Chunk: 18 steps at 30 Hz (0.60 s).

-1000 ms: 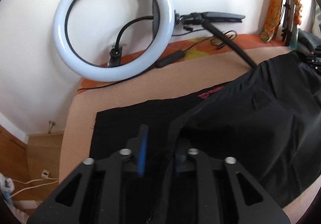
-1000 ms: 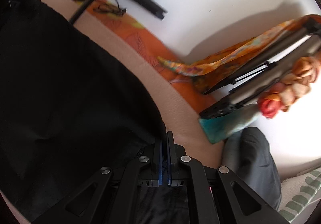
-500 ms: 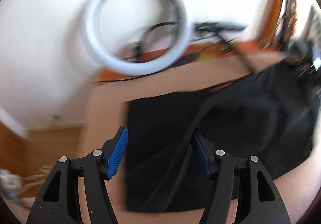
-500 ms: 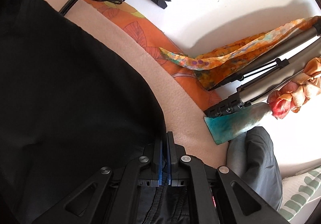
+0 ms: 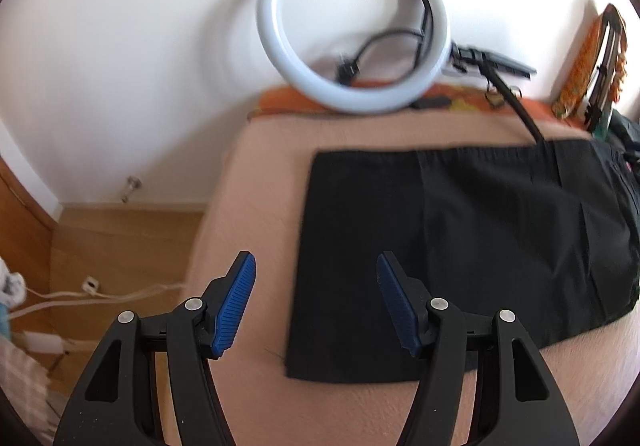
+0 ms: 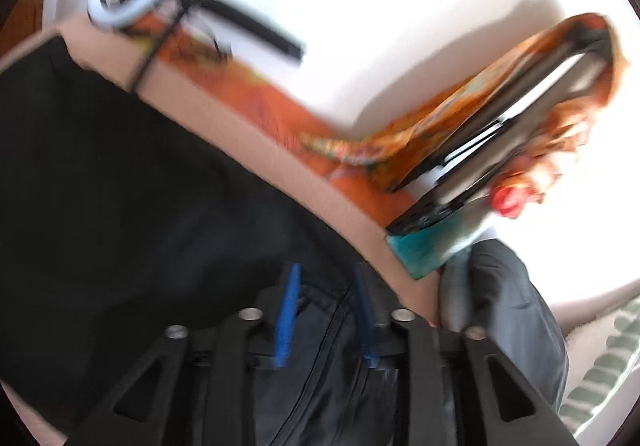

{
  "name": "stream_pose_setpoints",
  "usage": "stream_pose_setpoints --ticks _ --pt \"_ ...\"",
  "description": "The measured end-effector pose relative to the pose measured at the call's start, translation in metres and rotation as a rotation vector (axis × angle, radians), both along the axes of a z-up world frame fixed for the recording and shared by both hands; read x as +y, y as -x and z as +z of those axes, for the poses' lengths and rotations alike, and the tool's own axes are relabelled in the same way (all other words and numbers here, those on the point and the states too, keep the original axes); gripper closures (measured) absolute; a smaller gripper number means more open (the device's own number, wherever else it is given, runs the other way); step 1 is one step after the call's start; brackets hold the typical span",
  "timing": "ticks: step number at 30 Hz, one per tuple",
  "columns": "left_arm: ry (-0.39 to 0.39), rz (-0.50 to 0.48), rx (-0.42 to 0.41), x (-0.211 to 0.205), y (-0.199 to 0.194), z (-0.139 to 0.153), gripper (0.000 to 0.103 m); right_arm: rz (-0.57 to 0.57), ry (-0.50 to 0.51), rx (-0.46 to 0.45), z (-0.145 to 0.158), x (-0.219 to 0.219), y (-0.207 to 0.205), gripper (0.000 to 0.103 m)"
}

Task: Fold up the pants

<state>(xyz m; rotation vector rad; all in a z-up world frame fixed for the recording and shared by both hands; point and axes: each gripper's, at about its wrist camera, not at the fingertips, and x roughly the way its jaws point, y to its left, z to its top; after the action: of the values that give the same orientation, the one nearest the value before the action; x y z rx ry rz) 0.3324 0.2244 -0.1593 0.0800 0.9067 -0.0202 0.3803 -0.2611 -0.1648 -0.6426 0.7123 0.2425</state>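
Observation:
The black pants (image 5: 460,238) lie flat across the peach bed cover (image 5: 256,174), folded lengthwise, with the leg hems at the left end. My left gripper (image 5: 316,270) is open and empty, hovering just above the bed by the hem end, its blue pads (image 5: 236,298) wide apart. In the blurred right wrist view the pants (image 6: 140,198) fill the left and bottom. My right gripper (image 6: 326,278) is open over the waist end, the cloth lying between and under its blue pads (image 6: 286,314).
A white ring light (image 5: 352,22) on a black stand leans at the wall behind the bed. Orange patterned cloth and a folded tripod (image 6: 500,134) stand at the right. A grey garment (image 6: 504,310) lies by the pants' waist end. Wooden floor with cables (image 5: 100,286) is left of the bed.
Both grippers have opened and let go of the pants. The lifted cloth has dropped flat on the bed. My left gripper has pulled back towards the hem end.

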Motion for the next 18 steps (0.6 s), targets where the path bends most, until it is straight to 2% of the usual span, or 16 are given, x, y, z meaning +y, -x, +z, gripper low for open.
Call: stream_pose_setpoints --ticks 3,6,8,10,11,13,14,15,16,17,18 --pt "0.008 0.006 0.032 -0.003 0.002 -0.017 0.040 0.197 -0.126 0.064 0.010 0.019 0.053 0.066" --pt "0.020 0.014 0.054 -0.004 0.005 -0.029 0.040 0.392 -0.134 0.141 0.000 0.048 0.097 0.057" --pt "0.012 0.015 0.059 -0.006 0.005 -0.034 0.040 0.527 -0.114 0.198 -0.010 0.068 0.121 0.054" --pt "0.010 0.016 0.054 -0.007 0.005 -0.035 0.040 0.615 -0.056 0.236 -0.025 0.085 0.139 0.046" --pt "0.016 0.019 0.053 -0.006 0.005 -0.035 0.040 0.636 -0.021 0.239 -0.033 0.091 0.144 0.040" --pt "0.021 0.021 0.055 -0.003 0.005 -0.035 0.040 0.644 0.086 0.218 -0.053 0.103 0.151 0.039" --pt "0.022 0.023 0.056 -0.002 0.004 -0.035 0.040 0.635 0.133 0.203 -0.062 0.106 0.149 0.042" --pt "0.022 0.024 0.055 -0.001 0.005 -0.035 0.040 0.626 0.170 0.198 -0.069 0.110 0.148 0.056" --pt "0.022 0.027 0.052 -0.001 0.006 -0.034 0.040 0.630 0.157 0.209 -0.071 0.111 0.145 0.063" --pt "0.032 0.032 0.046 0.002 0.008 -0.031 0.040 0.625 0.129 0.234 -0.070 0.112 0.143 0.086" --pt "0.045 0.036 0.041 0.004 0.010 -0.029 0.040 0.605 0.123 0.251 -0.069 0.112 0.138 0.089"
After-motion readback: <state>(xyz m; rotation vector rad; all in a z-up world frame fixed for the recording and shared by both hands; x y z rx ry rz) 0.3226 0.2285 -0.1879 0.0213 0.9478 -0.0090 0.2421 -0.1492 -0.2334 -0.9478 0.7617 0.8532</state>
